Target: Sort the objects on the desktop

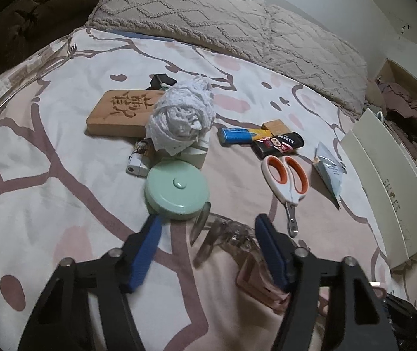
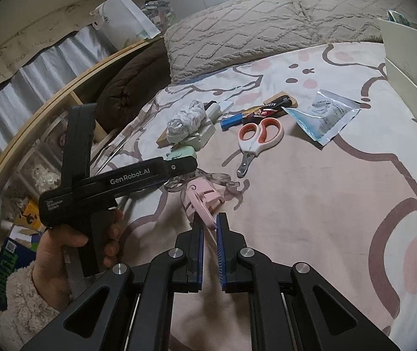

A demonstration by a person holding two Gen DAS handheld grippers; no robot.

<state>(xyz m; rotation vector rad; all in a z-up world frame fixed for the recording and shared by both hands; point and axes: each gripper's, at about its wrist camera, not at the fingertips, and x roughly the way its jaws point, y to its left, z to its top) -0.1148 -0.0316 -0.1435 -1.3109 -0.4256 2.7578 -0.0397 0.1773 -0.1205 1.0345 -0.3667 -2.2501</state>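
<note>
- a wooden block (image 1: 120, 111) carved with characters is lying at the far left of the cluster on the patterned bedsheet (image 1: 47, 175), with a crumpled white cloth (image 1: 182, 117) resting against its right end.
- a white lighter (image 1: 136, 166) is lying just near of the cloth, and a round mint-green case (image 1: 176, 188) is sitting just beside it, nearer.
- the left gripper (image 1: 208, 225) is hovering with its 2 blue fingers (image 1: 145, 254) standing partly apart around a clear-framed pair of glasses (image 1: 223, 234); i cannot tell whether the pads are touching it.
- the right gripper (image 2: 211, 222) is standing nearly closed, its tips pinching the edge of a pink clip-like item (image 2: 202, 201) that is lying against the glasses.
- white scissors (image 1: 285, 178) with orange-lined handles are lying right of the green case, blades pointing near.
- a blue tube (image 1: 234, 136) and a black "safety" pack (image 1: 278, 144) are lying just beyond the scissors.
- a blue-and-white sachet (image 1: 329, 169) is lying further right, near a white box (image 1: 392, 181).
</note>
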